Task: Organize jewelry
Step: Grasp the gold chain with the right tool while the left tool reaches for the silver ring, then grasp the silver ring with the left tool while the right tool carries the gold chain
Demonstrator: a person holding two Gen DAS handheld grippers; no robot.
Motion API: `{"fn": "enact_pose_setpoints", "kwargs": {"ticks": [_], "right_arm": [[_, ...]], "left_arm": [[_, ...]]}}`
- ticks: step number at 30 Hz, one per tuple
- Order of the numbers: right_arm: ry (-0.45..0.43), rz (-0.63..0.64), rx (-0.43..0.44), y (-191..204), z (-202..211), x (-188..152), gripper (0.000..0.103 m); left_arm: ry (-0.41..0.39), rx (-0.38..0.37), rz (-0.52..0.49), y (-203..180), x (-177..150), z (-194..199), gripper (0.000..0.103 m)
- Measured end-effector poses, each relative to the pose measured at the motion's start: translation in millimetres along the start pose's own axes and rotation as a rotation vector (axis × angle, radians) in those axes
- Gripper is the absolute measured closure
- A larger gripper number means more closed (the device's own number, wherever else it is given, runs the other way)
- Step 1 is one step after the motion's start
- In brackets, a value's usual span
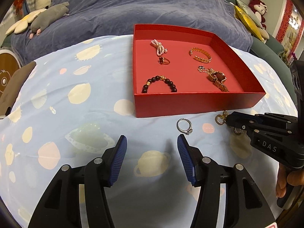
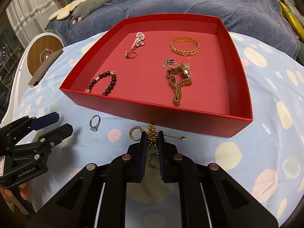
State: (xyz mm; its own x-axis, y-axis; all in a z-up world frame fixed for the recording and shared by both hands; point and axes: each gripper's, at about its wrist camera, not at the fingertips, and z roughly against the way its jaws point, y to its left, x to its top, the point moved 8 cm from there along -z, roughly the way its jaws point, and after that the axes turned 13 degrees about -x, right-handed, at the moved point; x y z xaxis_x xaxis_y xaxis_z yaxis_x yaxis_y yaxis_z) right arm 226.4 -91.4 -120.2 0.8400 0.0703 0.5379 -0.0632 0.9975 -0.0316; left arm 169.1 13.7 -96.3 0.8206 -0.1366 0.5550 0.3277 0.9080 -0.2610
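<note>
A red box (image 1: 190, 102) (image 2: 152, 112) on a planet-print cloth holds a pearl piece (image 2: 138, 39), a gold bangle (image 2: 185, 46), a gold ring (image 2: 131, 54), a dark bead bracelet (image 2: 106, 83) and a gold watch (image 2: 178, 81). In front of the box lie a silver ring (image 1: 184, 127) (image 2: 94, 123), a gold chain (image 2: 151, 131) and two small gold hoops (image 2: 134, 133). My right gripper (image 2: 152, 134) (image 1: 230, 118) is shut on the gold chain, its tips on the cloth. My left gripper (image 1: 152, 138) (image 2: 63, 122) stands open and holds nothing, just short and left of the silver ring.
Behind the table a blue blanket (image 1: 133, 9) covers a sofa with plush toys (image 1: 47, 17). A round wooden-faced device (image 2: 44, 54) and a brown flat object (image 1: 13, 87) sit at the left edge. A hand (image 1: 286, 180) holds the right gripper's handle.
</note>
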Motion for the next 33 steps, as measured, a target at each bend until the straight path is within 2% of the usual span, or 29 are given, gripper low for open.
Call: {"fn": "enact_pose_setpoints", "kwargs": {"ticks": [6, 14, 25, 28, 30, 33], "right_arm": [[-0.039, -0.015, 0.019, -4, 20, 3, 0.096], [-0.112, -0.084, 0.038, -30, 55, 19, 0.096], [-0.140, -0.139, 0.050, -53, 70, 24, 0.096], [-0.139, -0.150, 0.049, -58, 71, 23, 0.096], [-0.138, -0.155, 0.049, -61, 71, 22, 0.096], [-0.135, -0.155, 0.048, -63, 72, 21, 0.096]], "left_arm": [[-0.001, -0.017, -0.004, -4, 0, -1, 0.050], [0.012, -0.043, -0.019, -21, 2, -14, 0.050], [0.031, -0.059, -0.018, -39, 11, -38, 0.051], [0.016, -0.024, -0.054, -42, 14, -42, 0.061], [0.012, -0.025, -0.064, -44, 15, -44, 0.075], [0.012, -0.026, -0.075, -45, 16, -45, 0.086]]}}
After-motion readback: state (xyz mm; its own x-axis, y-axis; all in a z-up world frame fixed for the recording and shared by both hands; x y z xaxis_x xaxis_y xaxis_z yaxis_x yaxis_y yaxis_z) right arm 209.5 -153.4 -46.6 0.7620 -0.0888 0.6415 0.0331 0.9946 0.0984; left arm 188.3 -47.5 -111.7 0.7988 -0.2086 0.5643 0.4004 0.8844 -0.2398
